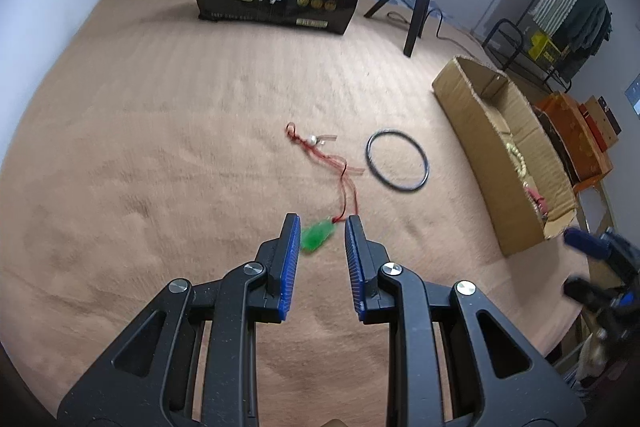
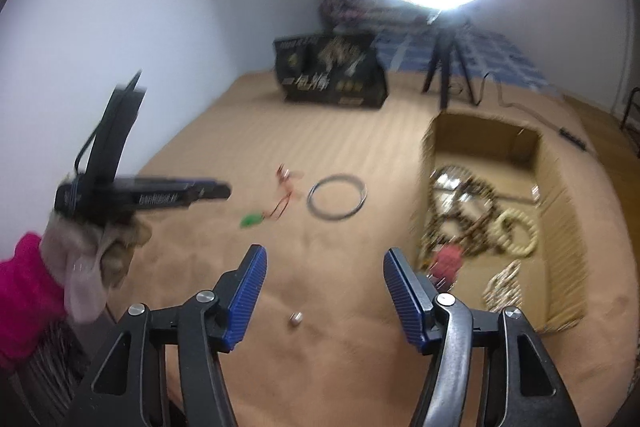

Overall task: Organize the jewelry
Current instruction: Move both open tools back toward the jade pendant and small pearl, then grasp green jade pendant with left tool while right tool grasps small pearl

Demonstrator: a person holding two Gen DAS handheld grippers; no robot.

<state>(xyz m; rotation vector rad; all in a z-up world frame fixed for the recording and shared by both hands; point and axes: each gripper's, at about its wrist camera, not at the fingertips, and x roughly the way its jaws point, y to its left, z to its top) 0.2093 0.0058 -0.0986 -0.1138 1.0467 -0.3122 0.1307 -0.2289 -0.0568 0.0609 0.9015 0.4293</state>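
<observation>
Left wrist view: the left hand-held gripper (image 1: pixel 322 223) hangs over a tan, ribbed plush blanket (image 1: pixel 160 147), its ridged blue pads parted narrowly and gripping nothing. A green teardrop pendant (image 1: pixel 317 235) on thin red cord (image 1: pixel 347 183) lies on the blanket in the gap between the pads. Just right of the cord lies a thin dark ring bangle (image 1: pixel 397 160). Farther right sits a corrugated cardboard box (image 2: pixel 556 187) holding beaded strands. The right hand-held gripper (image 2: pixel 325 259) gapes wide, empty.

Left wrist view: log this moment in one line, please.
left tool: open over green pendant, not gripping | right tool: open, empty | black ring: on blanket | box: holds bracelets
</observation>
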